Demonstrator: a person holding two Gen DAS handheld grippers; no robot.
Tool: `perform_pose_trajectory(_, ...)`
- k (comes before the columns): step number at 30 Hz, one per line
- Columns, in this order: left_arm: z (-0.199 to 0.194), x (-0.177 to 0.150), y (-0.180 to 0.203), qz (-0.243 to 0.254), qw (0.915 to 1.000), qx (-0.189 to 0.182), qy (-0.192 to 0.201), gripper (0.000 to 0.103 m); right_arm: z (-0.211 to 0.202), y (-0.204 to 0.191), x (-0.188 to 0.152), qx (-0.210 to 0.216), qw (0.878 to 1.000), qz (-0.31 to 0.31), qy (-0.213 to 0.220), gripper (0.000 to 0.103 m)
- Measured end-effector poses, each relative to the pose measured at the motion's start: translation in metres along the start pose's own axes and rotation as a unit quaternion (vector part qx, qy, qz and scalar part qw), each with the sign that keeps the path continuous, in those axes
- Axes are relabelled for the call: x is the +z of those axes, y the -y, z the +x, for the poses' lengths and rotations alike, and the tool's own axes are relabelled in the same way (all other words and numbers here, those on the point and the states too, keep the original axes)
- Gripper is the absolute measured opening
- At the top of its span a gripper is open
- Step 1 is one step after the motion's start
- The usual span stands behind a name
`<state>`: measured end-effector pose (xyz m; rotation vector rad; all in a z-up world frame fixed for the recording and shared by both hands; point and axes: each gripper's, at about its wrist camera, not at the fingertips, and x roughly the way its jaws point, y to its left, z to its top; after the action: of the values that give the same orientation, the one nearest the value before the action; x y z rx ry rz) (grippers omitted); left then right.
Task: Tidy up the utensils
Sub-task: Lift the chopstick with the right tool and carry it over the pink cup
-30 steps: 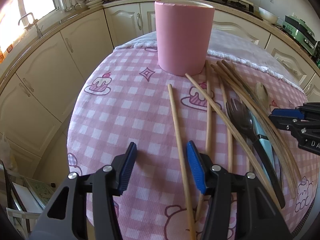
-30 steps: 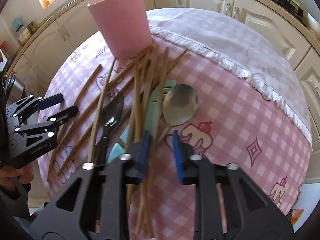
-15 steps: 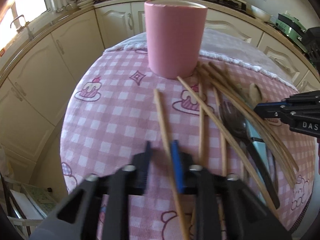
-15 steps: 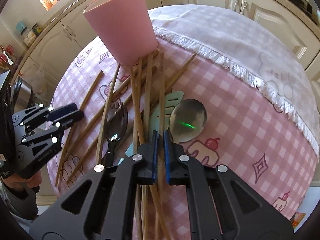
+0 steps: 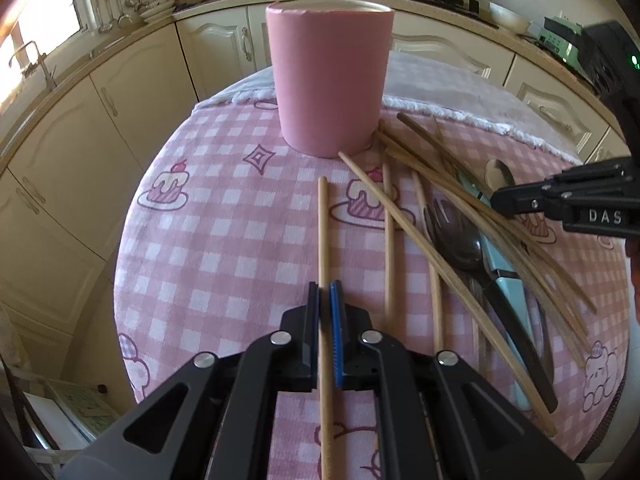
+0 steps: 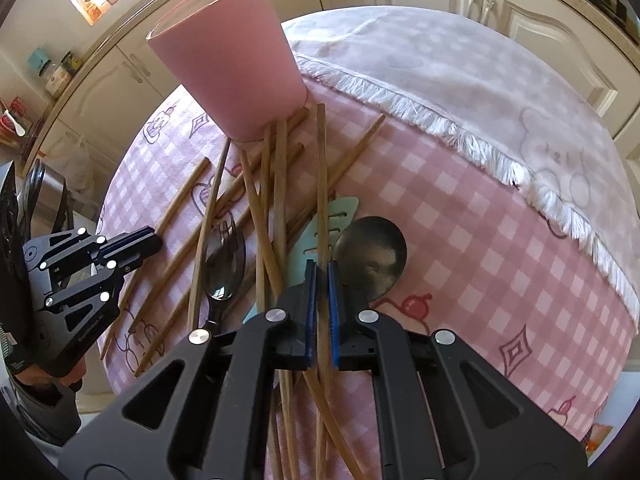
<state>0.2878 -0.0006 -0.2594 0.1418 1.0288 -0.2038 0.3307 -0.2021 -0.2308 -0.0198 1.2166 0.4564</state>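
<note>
A tall pink cup [image 5: 329,80] stands upright at the far side of the round table; it also shows in the right wrist view [image 6: 230,68]. My left gripper [image 5: 323,300] is shut on a single wooden chopstick [image 5: 322,232] lying apart at the left of the pile. My right gripper [image 6: 321,280] is shut on a wooden chopstick [image 6: 321,184] in the pile. Several more chopsticks [image 6: 276,192], a dark fork [image 6: 224,264], a metal spoon [image 6: 370,256] and a teal-handled utensil [image 6: 334,216] lie crossed beside it.
The table wears a pink checked cloth [image 5: 224,232] with a fringed grey cloth [image 6: 460,80] over the far part. Cream kitchen cabinets [image 5: 80,128] and a counter surround the table. The table edge drops off close at left and front.
Both grippers went from open to shut. The left one closed on the lone chopstick at the left; the right one closed on a chopstick in the pile and lifted slightly.
</note>
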Motion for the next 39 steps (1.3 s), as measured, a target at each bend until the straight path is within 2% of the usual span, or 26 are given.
perform_pose_trajectory(6,-0.003,0.0,-0.009,-0.03,0.9993,-0.018,0.011,0.005,-0.017,0.012,-0.016,0.039,0.998,0.037,0.036,0.006)
perform_pose_trajectory(8,-0.009,0.0,-0.013,-0.036,0.9989,-0.022,0.019,0.005,-0.021,0.016,-0.025,0.022,0.998,0.041,0.036,0.006)
perform_pose_trajectory(12,-0.011,0.0,-0.011,-0.034,0.9989,-0.022,0.023,0.005,-0.019,0.018,-0.034,-0.006,0.999,0.031,0.011,0.006)
perform_pose_trajectory(16,-0.006,0.0,-0.007,-0.032,0.9991,-0.023,0.018,0.005,-0.017,0.01,-0.026,-0.042,0.999,0.014,-0.001,0.007)
perform_pose_trajectory(22,-0.004,0.0,-0.004,-0.035,0.999,-0.021,0.019,0.005,-0.008,0.014,-0.01,-0.036,0.999,0.014,-0.008,0.007)
perform_pose_trajectory(25,-0.009,0.0,-0.009,-0.047,0.9982,-0.025,0.028,0.005,-0.018,0.02,-0.016,-0.012,0.999,0.028,0.015,0.006)
perform_pose_trajectory(26,-0.012,0.0,-0.012,-0.052,0.9977,-0.027,0.034,0.005,-0.027,0.023,-0.019,0.0,0.999,0.038,0.036,0.006)
perform_pose_trajectory(33,-0.056,0.009,-0.026,-0.082,0.9881,-0.059,0.116,0.005,-0.072,0.033,-0.028,0.028,0.985,0.077,0.153,0.006)
perform_pose_trajectory(37,-0.089,0.019,-0.034,-0.096,0.9768,-0.071,0.178,0.005,-0.097,0.029,-0.012,0.045,0.971,0.082,0.219,0.006)
perform_pose_trajectory(39,-0.108,0.028,-0.038,-0.103,0.9675,-0.072,0.219,0.005,-0.112,0.02,0.0,0.053,0.964,0.071,0.253,0.006)
